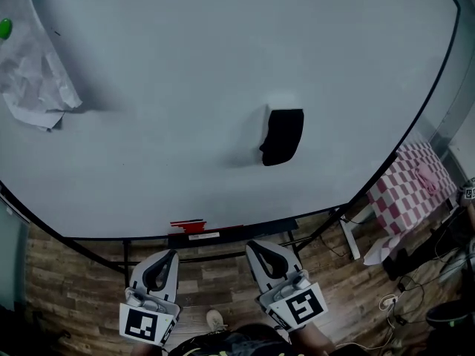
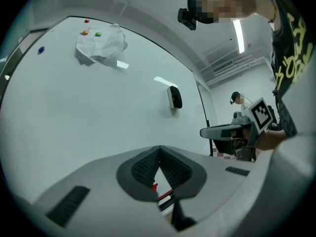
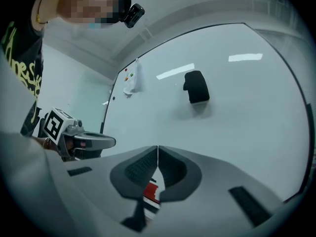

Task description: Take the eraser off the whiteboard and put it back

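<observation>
A black eraser [image 1: 282,136] sticks to the whiteboard [image 1: 185,87], right of its middle; it also shows in the left gripper view [image 2: 175,97] and the right gripper view [image 3: 196,87]. My left gripper [image 1: 168,256] and right gripper [image 1: 256,248] hang side by side below the board's lower edge, well short of the eraser. Both point at the board with their jaws pressed together and nothing between them, as seen in the left gripper view [image 2: 159,148] and the right gripper view [image 3: 157,147].
A crumpled white paper [image 1: 33,80] is pinned at the board's upper left with coloured magnets [image 2: 91,33]. A red marker [image 1: 188,224] lies on the tray under the board. A pink checkered cloth [image 1: 408,184] and cables lie on the wooden floor at the right. Another person [image 2: 238,100] stands far off.
</observation>
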### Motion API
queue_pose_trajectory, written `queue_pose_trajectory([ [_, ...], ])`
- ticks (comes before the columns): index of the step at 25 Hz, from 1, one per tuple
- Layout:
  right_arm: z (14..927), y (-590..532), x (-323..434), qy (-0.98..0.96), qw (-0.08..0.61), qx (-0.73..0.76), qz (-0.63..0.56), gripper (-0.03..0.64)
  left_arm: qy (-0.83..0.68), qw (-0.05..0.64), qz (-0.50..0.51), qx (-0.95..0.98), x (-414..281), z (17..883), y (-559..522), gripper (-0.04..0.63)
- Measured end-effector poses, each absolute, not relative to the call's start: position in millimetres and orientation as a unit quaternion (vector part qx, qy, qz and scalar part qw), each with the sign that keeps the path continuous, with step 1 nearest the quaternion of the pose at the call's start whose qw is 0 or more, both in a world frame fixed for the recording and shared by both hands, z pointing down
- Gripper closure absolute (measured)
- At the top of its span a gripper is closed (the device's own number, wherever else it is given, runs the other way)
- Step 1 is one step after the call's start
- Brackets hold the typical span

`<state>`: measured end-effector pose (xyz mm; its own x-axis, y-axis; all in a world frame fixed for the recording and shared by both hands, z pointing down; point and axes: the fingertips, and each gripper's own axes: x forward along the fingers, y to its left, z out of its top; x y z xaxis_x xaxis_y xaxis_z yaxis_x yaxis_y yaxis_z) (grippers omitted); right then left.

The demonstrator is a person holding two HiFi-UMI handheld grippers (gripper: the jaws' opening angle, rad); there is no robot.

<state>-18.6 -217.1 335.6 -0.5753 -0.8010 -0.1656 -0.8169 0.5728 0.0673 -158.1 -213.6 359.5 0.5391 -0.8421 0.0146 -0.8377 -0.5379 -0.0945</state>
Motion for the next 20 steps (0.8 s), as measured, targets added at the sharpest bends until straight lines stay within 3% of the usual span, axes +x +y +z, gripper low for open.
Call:
queue_pose_trajectory([
  [9,338,-225,1,0.883,0.02,-0.468,0.041,0.606,0.489,0.032,-0.012,-0.872,-150,353,-212,0.589],
  [20,262,-247,27,0.862,0.048,-0.492,0.113,0.603,0.504,0.03,-0.006,-0.863,-156,352,-211,0.589],
])
